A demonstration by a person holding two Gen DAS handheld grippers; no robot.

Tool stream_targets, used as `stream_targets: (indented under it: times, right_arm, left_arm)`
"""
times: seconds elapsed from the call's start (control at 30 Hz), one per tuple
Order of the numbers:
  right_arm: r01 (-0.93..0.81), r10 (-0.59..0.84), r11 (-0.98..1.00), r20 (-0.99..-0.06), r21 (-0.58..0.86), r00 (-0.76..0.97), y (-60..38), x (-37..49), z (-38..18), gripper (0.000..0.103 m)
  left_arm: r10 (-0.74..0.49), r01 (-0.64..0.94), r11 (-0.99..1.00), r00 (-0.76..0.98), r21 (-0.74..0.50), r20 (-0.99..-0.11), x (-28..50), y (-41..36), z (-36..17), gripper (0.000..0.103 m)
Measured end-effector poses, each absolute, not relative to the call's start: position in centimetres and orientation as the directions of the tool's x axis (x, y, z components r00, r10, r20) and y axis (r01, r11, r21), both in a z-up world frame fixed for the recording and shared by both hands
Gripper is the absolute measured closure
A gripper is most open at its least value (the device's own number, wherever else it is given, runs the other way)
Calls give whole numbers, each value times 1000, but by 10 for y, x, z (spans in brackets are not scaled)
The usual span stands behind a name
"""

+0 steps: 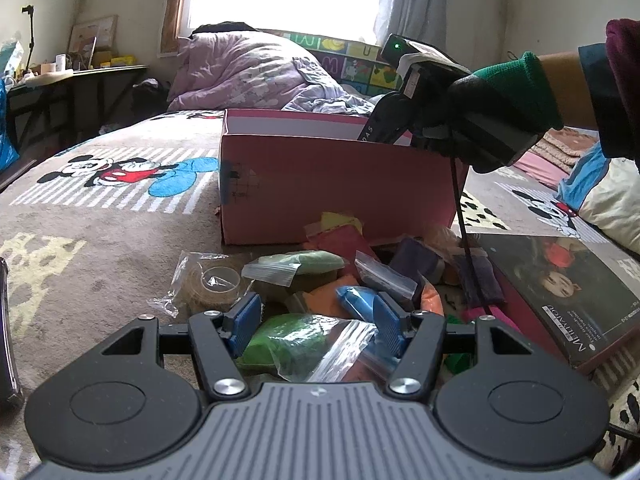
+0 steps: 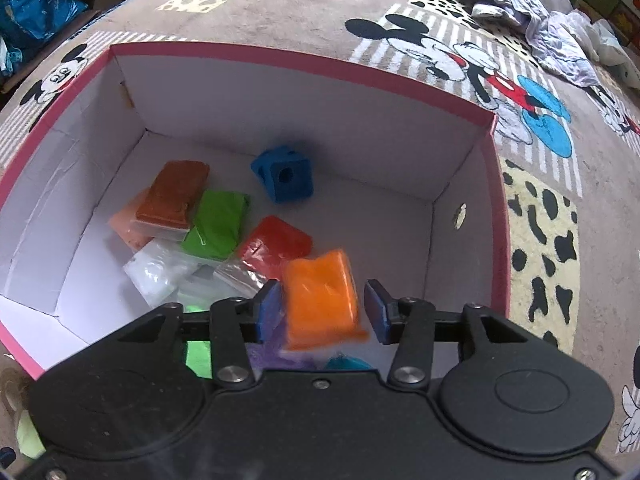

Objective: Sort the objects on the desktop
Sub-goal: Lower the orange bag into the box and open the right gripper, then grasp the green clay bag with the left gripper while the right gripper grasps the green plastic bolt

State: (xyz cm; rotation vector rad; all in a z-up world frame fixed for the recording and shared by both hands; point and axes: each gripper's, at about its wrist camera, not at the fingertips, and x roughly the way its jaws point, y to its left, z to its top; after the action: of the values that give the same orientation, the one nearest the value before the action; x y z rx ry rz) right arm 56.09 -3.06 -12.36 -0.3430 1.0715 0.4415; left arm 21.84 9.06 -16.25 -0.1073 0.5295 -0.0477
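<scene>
Left wrist view: left gripper point(image 1: 314, 322) is hovering spread over a heap of bagged clay packets, a green packet point(image 1: 288, 344) lying between its blue pads, unpinched.
Pink box point(image 1: 336, 184): one, standing just behind the heap.
Right wrist view: right gripper point(image 2: 324, 310) is hanging spread above the box point(image 2: 280, 60); orange packet point(image 2: 322, 300) is blurring between the pads.
Contents: one blue cube point(image 2: 284, 174); several packets.

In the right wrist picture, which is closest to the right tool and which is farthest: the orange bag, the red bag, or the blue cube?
From the right tool, nearest first:
1. Orange bag, between the open fingers.
2. Red bag, just beyond, a bit left.
3. Blue cube, farthest, near the back wall of the pink box.
</scene>
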Motion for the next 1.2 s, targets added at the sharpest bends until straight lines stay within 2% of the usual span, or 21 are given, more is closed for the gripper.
stream_targets:
  times: [0.1, 0.3, 0.43, 0.7, 0.87, 1.2]
  right_arm:
    - [-511, 202, 858, -884, -48, 421, -31, 557, -119, 45]
    - [-516, 252, 856, -839, -40, 483, -37, 537, -99, 41]
    - [-538, 310, 842, -781, -39, 542, -49, 511, -73, 38]
    - [-565, 435, 824, -685, 42, 584, -88, 449, -37, 37]
    - [-569, 479, 816, -671, 103, 565, -110, 410, -45, 37]
    - [-521, 519, 818, -704, 245, 484, -145, 340, -105, 36]
  left_arm:
    - [-71, 16, 993, 864, -113, -499, 218, 91, -162, 42]
    - [-67, 13, 994, 866, -112, -496, 214, 92, -162, 42]
    - [-90, 52, 995, 867, -90, -490, 209, 83, -160, 42]
    - [-106, 51, 991, 859, -124, -500, 205, 89, -162, 42]
    - [-93, 4, 985, 857, -173, -506, 205, 99, -163, 42]
    - [-114, -58, 960, 815, -275, -567, 228, 117, -178, 42]
